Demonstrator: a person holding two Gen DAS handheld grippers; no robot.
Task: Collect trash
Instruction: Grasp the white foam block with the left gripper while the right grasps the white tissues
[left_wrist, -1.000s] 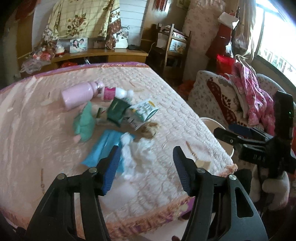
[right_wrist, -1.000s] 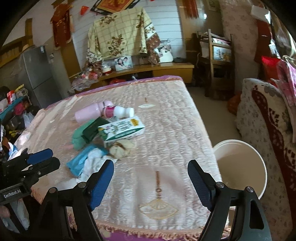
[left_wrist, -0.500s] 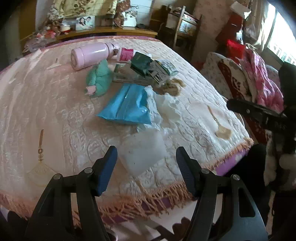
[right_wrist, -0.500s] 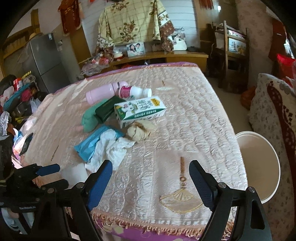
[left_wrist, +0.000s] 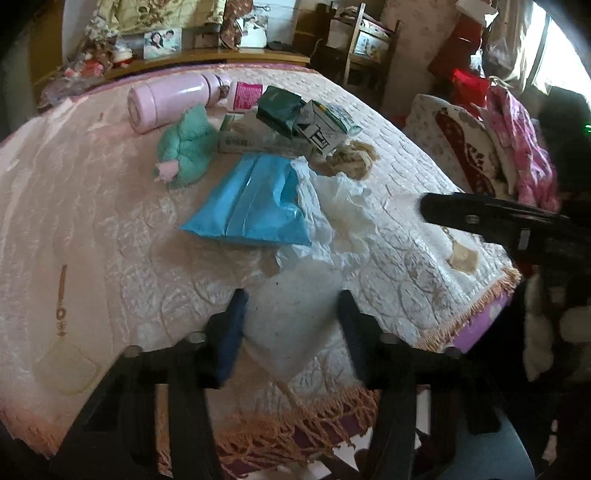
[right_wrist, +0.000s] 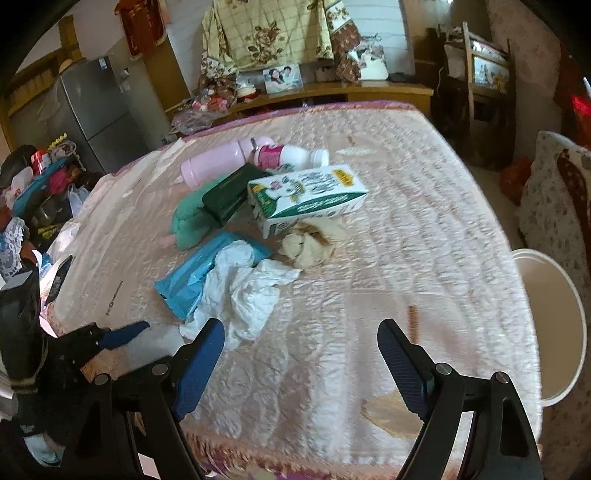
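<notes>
Left wrist view: bed (left_wrist: 110, 240) under a pale pink quilted cover with a fringed edge fills the frame. Room is cluttered: wooden shelf (left_wrist: 207, 61) with a framed photo at 12 o'clock, sofa (left_wrist: 461, 147) heaped with pink clothes at 2 o'clock. Right wrist view adds a grey fridge (right_wrist: 92, 110) at 10 o'clock and one white bucket (right_wrist: 550, 325) on the floor at 3 o'clock, beside the bed.

Left gripper (left_wrist: 291, 328): fingers wide, straddling a flat whitish bag (left_wrist: 291, 317) at the near edge of the bed; contact not clear. Right gripper (right_wrist: 299, 365): fingers wide, holding nothing, above bare cover near the edge.

Since half a second ago: left gripper has come lower and closer, so the whitish bag now sits between its fingers instead of ahead of them. Right gripper has moved in slightly; pile looms larger. Items themselves unmoved.

Count on bed, clustered toward 12 o'clock from the left gripper: one pink flask (left_wrist: 170, 101), one small white bottle (right_wrist: 291, 157) with pink label, one green plush (left_wrist: 186, 147), one dark green packet (left_wrist: 280, 110), one milk carton (right_wrist: 306, 199), one blue wrapper (left_wrist: 251, 203), one crumpled white tissue (right_wrist: 243, 291) touching the wrapper, one beige wad (right_wrist: 306, 243).
</notes>
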